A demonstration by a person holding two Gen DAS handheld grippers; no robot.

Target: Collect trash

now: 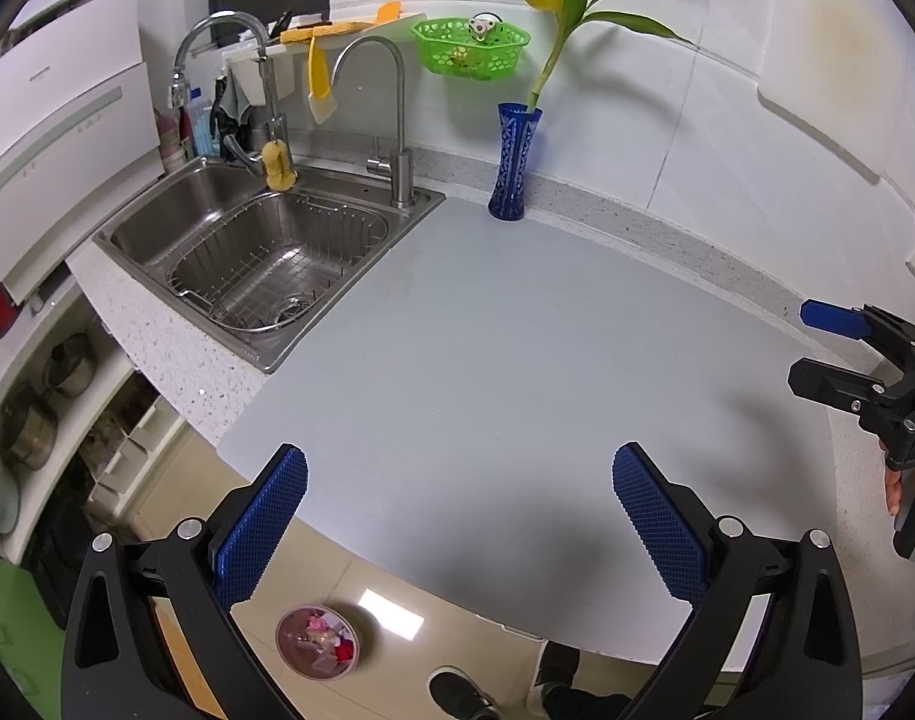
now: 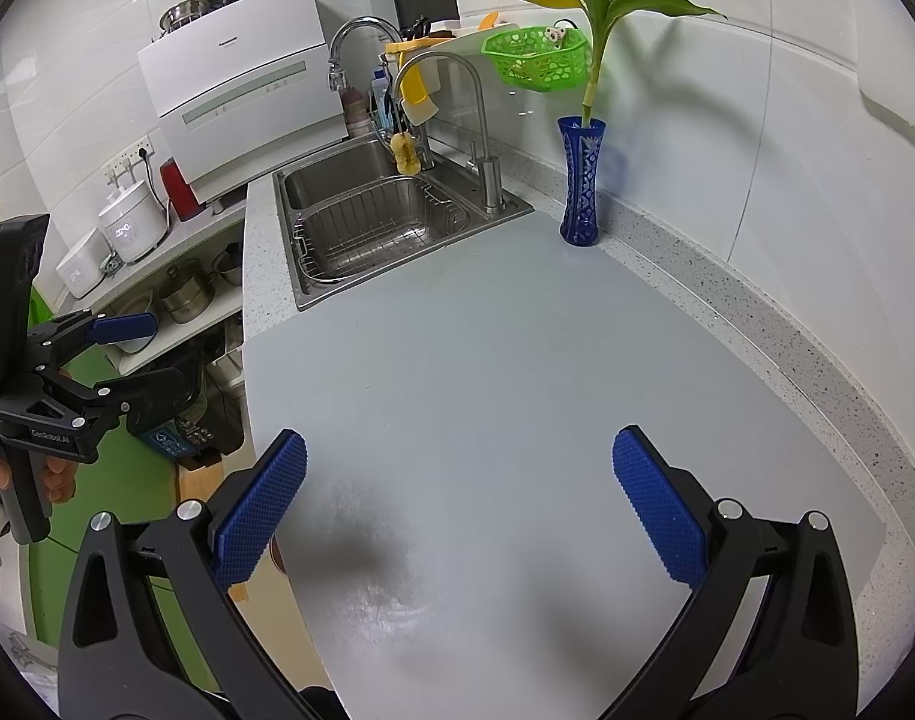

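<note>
My left gripper (image 1: 460, 516) is open above the near edge of a grey mat (image 1: 517, 330), nothing between its blue pads. Below the counter edge, on the floor, stands a round bin (image 1: 318, 642) holding pink and red scraps. My right gripper (image 2: 460, 510) is open too, held over the same grey mat (image 2: 487, 360), with nothing in it. Each gripper shows in the other's view: the right gripper (image 1: 817, 348) at the right edge, the left gripper (image 2: 139, 354) at the left edge beside the counter. No loose trash shows on the mat.
A steel sink (image 1: 265, 258) with a wire basket and two taps sits at the back left. A blue vase (image 1: 513, 162) with a plant stands at the wall; a green basket (image 1: 469, 48) hangs above. Shelves with pots (image 2: 184, 294) lie left of the counter. A person's shoes (image 1: 457, 690) are on the floor.
</note>
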